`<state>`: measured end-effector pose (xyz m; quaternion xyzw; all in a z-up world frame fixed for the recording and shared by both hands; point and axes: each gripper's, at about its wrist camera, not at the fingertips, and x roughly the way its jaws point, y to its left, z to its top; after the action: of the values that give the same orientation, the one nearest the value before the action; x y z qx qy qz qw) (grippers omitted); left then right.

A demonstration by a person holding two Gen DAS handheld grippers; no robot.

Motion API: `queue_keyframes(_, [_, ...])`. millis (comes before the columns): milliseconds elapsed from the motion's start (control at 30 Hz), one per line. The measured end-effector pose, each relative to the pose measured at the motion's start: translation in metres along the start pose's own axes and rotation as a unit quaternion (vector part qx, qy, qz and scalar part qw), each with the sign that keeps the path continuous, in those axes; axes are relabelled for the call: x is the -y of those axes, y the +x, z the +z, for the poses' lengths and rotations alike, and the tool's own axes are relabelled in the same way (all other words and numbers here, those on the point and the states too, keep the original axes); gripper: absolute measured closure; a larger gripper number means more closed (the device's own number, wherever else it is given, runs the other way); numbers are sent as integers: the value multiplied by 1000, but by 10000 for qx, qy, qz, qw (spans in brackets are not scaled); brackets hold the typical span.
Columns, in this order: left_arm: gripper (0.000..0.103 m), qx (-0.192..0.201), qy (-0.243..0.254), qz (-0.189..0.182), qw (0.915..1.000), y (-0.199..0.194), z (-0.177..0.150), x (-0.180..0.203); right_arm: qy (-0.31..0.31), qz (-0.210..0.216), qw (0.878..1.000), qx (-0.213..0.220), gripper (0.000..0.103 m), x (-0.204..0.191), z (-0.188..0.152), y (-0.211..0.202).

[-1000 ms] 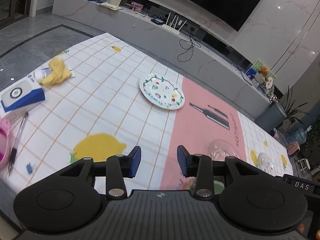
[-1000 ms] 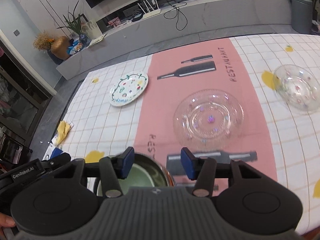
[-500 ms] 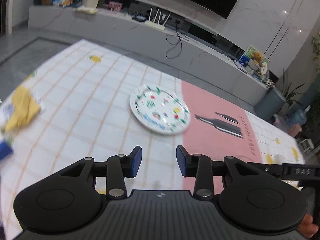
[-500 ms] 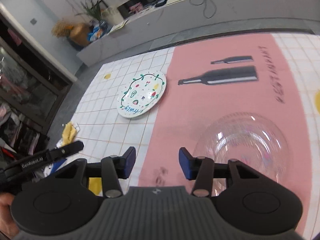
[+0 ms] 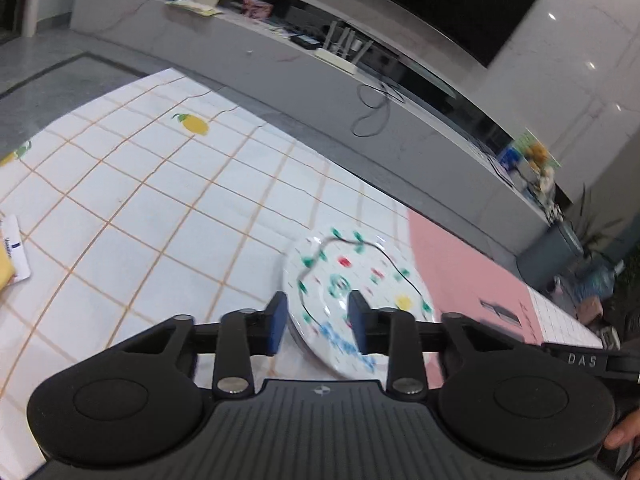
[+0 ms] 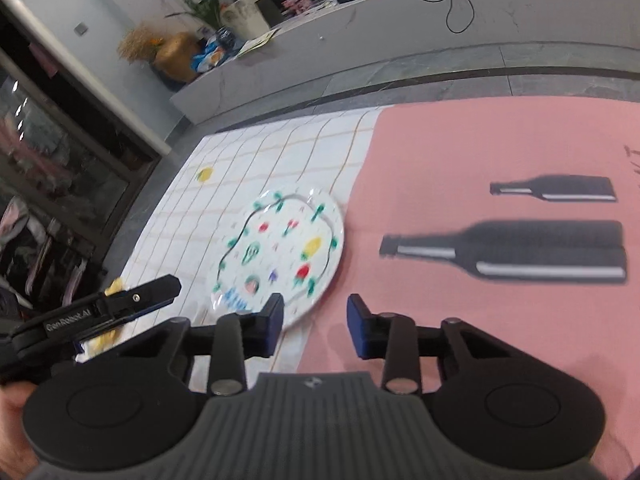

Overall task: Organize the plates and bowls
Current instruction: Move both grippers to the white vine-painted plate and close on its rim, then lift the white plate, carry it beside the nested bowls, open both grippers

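Observation:
A white plate (image 5: 360,276) painted with a green vine and fruit lies flat on the checked tablecloth, beside the pink strip. My left gripper (image 5: 318,322) hovers just short of its near rim, which shows through the gap between the blue pads. The jaws are closing and neither pad presses on the plate. In the right wrist view the same plate (image 6: 280,248) lies ahead and to the left. My right gripper (image 6: 316,322) is also closing. Its left pad overlaps the plate's near rim in the picture, and only pink cloth shows between its fingers. No bowl is in view.
The pink strip carries black bottle prints (image 6: 520,252). A yellow cloth (image 6: 114,286) and a paper packet (image 5: 16,248) lie at the table's left. The left device's housing (image 6: 100,312) juts in close to my right gripper. Beyond the far table edge are grey floor and a long TV bench (image 5: 400,92).
Both grippers have moved forward and down toward the painted plate, which now looms large. Both pairs of jaws have narrowed. The clear glass plates and the green bowl have left the views.

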<state>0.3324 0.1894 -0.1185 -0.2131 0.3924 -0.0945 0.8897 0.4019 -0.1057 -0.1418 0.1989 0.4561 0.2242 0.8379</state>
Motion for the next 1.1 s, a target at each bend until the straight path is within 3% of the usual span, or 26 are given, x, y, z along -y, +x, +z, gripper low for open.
queue_keyframes(67, [78,11,-90,-60,9999,7,4,-7,194,55,9998,26,73,7,6,10])
queue_keyframes(167, [78,-50,-167,-146,9997,18,8,-13,387,72,9992,65,79,16,12,20])
queue_keyframes(333, [78,-237,-266,-45,9994,35,9,-18,640,160,9978,45,79,29,16,31])
queue_keyframes(500, [78,-65,-494,-197,9986,40,9,-25,814,402,9958,91,80,31,18,40])
queue_keyframes(700, [84,-43,-651,-173,9977,42,9,-23,896,416,9950,175,92,30,15,42])
queue_keyframes(733, [84,-44,-673,-164,9976,42,9,-23,943,389,9947,160,98,31,14,42])
queue_keyframes(1100, [85,-43,-738,-222,9970,18,2,-14,1316,469,9902,-34,98,33,2,19])
